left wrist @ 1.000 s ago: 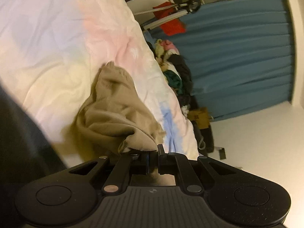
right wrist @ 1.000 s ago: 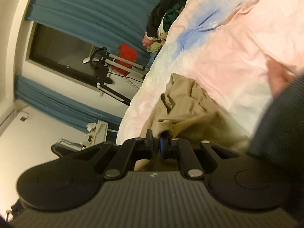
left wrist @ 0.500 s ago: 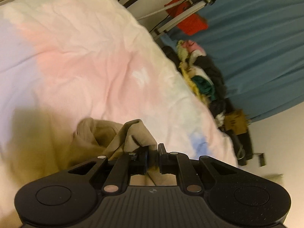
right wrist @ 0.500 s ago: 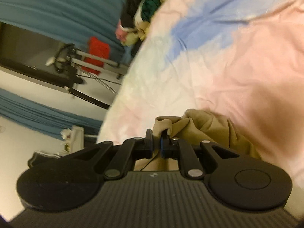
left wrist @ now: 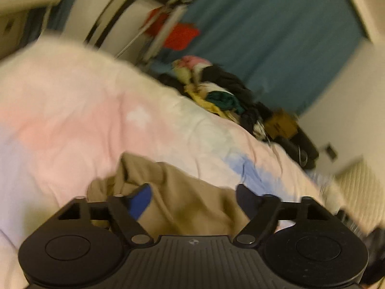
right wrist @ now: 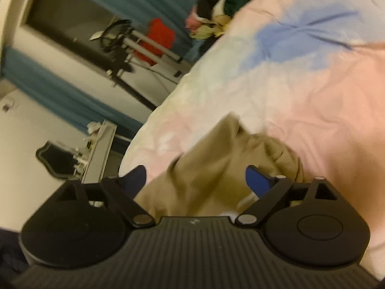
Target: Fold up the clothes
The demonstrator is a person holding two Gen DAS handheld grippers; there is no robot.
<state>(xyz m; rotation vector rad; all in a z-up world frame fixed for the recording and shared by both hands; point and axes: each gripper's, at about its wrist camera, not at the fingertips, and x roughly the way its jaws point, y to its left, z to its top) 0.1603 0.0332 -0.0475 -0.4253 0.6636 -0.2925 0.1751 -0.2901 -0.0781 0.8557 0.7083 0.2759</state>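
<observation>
A tan garment (left wrist: 182, 192) lies crumpled on the pastel bedspread (left wrist: 72, 110), right in front of both grippers. In the left wrist view my left gripper (left wrist: 195, 197) has its jaws opening wide; the cloth lies below and between the blue pads (left wrist: 140, 201) without being pinched. In the right wrist view the tan garment (right wrist: 211, 168) sits the same way under my right gripper (right wrist: 197, 180), whose jaws are also opening, its fingers (right wrist: 257, 183) clear of the fabric. Both views are motion-blurred.
A pile of mixed clothes (left wrist: 216, 89) sits at the bed's far edge before a teal curtain (left wrist: 276, 36). A metal rack with a red cloth (left wrist: 178, 33) stands beyond the bed. The clothes pile (right wrist: 216, 9) and the rack (right wrist: 134, 45) also show in the right wrist view.
Both grippers were shut on folds of the tan garment; now both stand wide apart and the cloth has dropped onto the bed. Both cameras have swung and rolled.
</observation>
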